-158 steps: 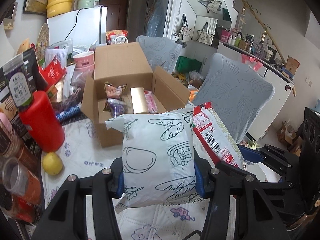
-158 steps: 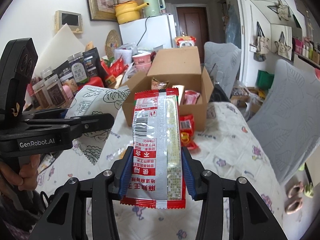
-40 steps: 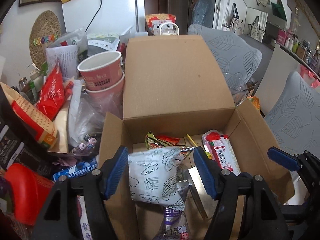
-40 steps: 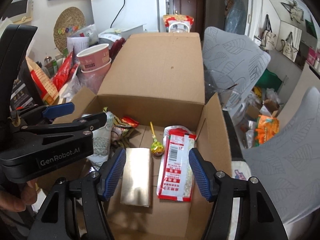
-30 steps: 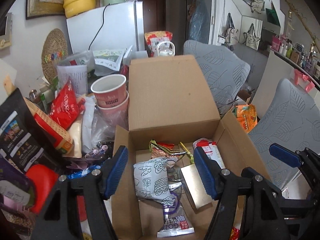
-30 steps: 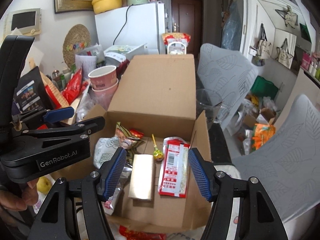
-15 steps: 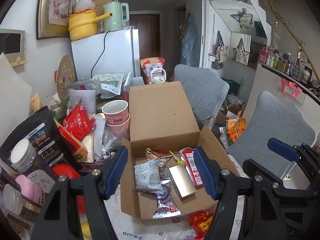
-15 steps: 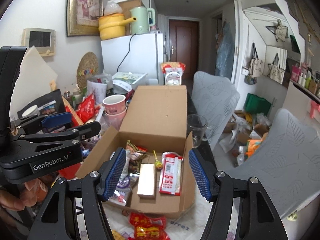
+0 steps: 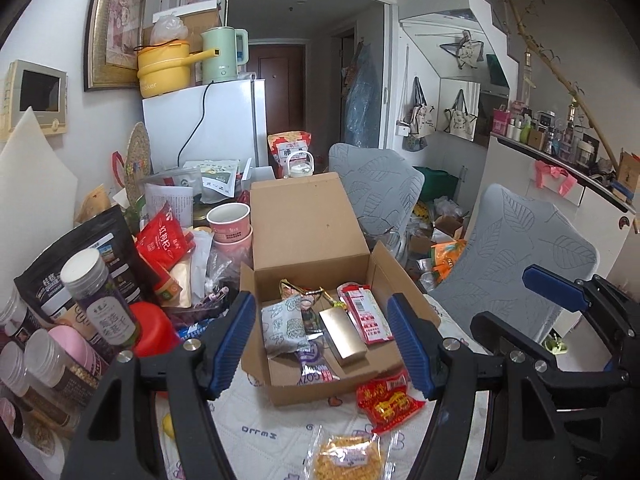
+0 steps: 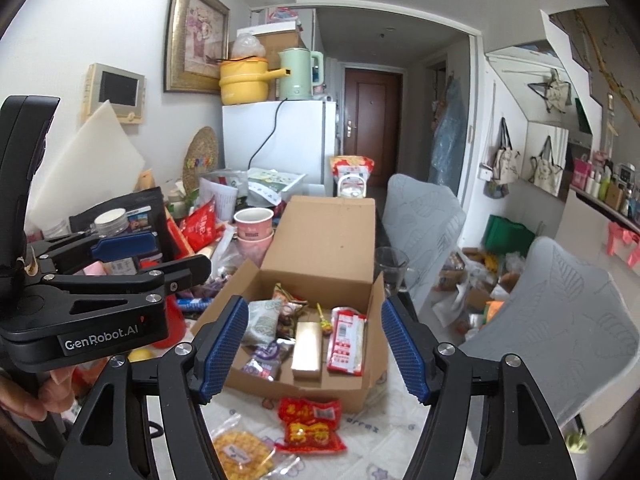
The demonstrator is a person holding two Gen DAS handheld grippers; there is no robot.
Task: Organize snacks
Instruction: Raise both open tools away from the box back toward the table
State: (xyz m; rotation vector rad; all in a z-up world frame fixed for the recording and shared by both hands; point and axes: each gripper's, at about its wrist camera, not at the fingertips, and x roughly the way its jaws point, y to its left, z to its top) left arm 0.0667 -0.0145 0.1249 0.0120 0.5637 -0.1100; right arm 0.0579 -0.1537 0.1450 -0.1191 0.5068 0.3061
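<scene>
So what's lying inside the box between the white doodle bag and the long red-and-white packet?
A gold bar-shaped pack, lying flat; the right claw's view shows it clearest.

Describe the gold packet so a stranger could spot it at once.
Find the open cardboard box in the middle of the table. Inside lies the gold packet, between a purple wrapper and a red-and-white packet. It alone is plain, shiny, unprinted metallic gold, shaped like a bar.
</scene>
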